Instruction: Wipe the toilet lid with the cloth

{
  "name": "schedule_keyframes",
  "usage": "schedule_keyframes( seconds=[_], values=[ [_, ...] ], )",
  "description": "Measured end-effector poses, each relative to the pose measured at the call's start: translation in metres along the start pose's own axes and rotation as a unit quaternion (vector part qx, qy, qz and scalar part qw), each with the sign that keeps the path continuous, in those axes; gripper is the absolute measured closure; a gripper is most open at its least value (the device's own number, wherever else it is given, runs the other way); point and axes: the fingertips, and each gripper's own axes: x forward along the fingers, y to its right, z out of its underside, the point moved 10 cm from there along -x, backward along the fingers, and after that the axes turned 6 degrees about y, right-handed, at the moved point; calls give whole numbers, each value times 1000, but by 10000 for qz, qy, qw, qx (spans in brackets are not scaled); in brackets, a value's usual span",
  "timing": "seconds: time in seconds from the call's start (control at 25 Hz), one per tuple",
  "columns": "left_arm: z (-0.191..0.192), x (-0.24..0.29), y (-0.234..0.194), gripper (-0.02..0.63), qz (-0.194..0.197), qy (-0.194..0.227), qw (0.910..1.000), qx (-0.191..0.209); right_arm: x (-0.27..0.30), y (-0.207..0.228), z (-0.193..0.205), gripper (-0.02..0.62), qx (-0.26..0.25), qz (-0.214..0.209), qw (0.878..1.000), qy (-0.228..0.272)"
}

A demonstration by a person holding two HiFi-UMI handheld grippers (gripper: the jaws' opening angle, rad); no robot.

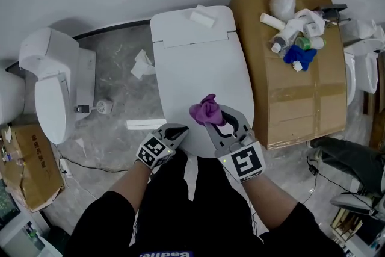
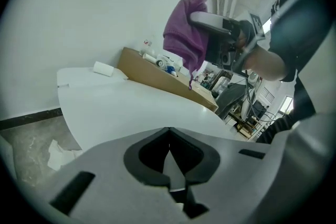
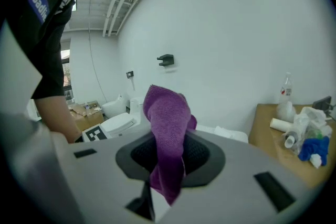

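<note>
A white toilet with its lid point(image 1: 204, 69) down stands in the middle of the head view. My right gripper point(image 1: 212, 117) is shut on a purple cloth point(image 1: 206, 109), bunched above the lid's near end. In the right gripper view the cloth point(image 3: 167, 136) sticks up between the closed jaws. My left gripper point(image 1: 180, 131) hovers at the lid's near left edge, shut and empty. From the left gripper view the lid point(image 2: 121, 107) stretches ahead, with the cloth point(image 2: 185, 34) and the right gripper point(image 2: 206, 22) up to the right.
A cardboard box point(image 1: 289, 69) right of the toilet carries bottles and a blue item point(image 1: 299, 57). A white block point(image 1: 203, 17) lies on the toilet's tank top. Another toilet point(image 1: 54, 87) stands left, crumpled paper point(image 1: 142, 64) on the floor between. A carton point(image 1: 24, 159) sits lower left.
</note>
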Motion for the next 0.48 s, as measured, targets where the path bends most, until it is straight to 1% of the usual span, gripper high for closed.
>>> schedule_keyframes(
  seconds=[0.12, 0.24, 0.36, 0.48],
  values=[
    [15, 5, -4, 589, -73, 14, 10000, -10, 19, 0, 18, 502, 69, -28, 10000, -51],
    [25, 4, -13, 589, -156, 194, 9995, -214, 42, 1, 35, 502, 128, -52, 9998, -148],
    [24, 0, -23, 589, -242, 388, 9983, -361, 74, 6, 54, 500, 102, -101, 9996, -237],
    [19, -5, -31, 589, -270, 527, 9974, -417, 113, 15, 68, 500, -46, -176, 9994, -305]
  ],
)
